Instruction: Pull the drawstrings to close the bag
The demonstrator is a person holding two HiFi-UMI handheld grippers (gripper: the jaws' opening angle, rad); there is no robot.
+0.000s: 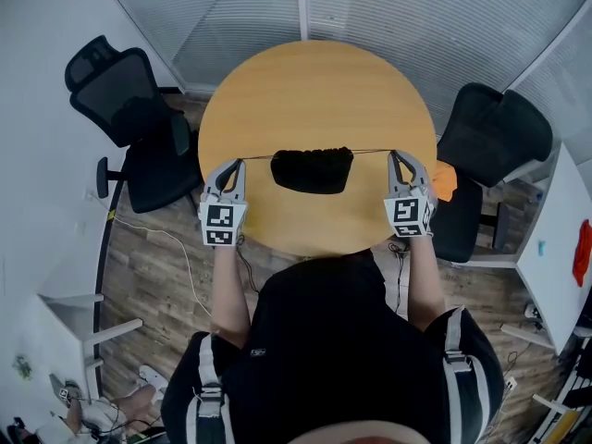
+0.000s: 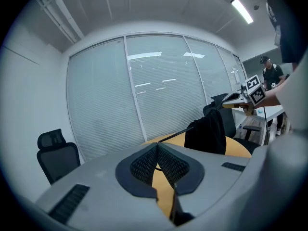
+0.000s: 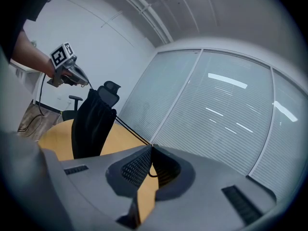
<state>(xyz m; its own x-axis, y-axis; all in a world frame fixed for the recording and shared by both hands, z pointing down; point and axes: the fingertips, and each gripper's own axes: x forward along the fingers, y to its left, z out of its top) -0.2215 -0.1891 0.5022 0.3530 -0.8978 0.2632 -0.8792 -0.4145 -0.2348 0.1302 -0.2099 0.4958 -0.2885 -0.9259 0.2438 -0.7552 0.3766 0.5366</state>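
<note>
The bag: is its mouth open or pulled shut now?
Shut, or nearly. The bag has its top bunched into tight gathers on the taut drawstrings, and no opening shows.

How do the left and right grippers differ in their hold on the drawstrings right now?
In the head view, the left gripper pinches the left drawstring, which runs right to the black bag; the right gripper pinches the right drawstring, running left. The right drawstring's bare stretch looks slightly longer than the left's, so the bag hangs nearer the left gripper. Shared: both shut on taut strings.
</note>
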